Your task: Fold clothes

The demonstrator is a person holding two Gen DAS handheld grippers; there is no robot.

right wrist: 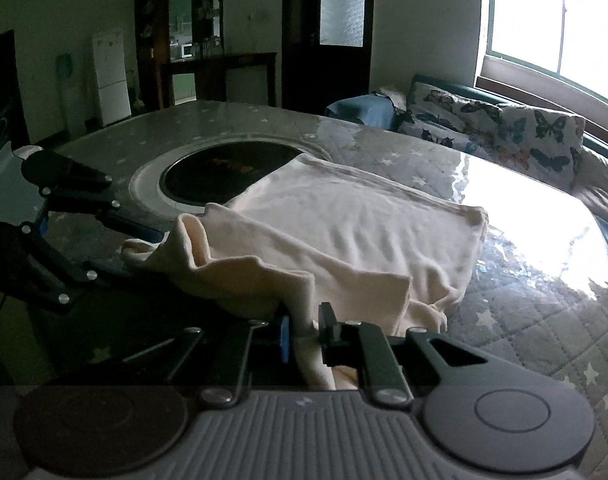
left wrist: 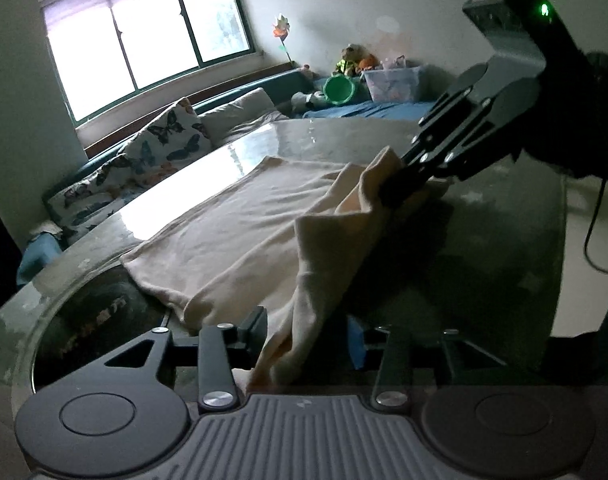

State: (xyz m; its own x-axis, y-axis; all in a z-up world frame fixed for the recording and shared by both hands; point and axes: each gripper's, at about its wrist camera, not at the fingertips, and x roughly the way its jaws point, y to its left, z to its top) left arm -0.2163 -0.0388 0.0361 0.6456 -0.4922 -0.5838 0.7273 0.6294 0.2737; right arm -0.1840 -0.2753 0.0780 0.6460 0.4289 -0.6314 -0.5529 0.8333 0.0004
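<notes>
The cream cloth (left wrist: 239, 232) lies spread on the table (left wrist: 484, 240), its far part flat beside the dark round inset (right wrist: 223, 172). The left gripper (left wrist: 304, 336) pinches its near edge, jaws closed on the fabric. The right gripper (right wrist: 304, 332) likewise clamps another lifted edge of the cloth.

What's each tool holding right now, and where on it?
Both grip the cream garment. The left tool and the right tool each pinch its near, lifted edge at separate spots; the rest lies on the table.
</notes>
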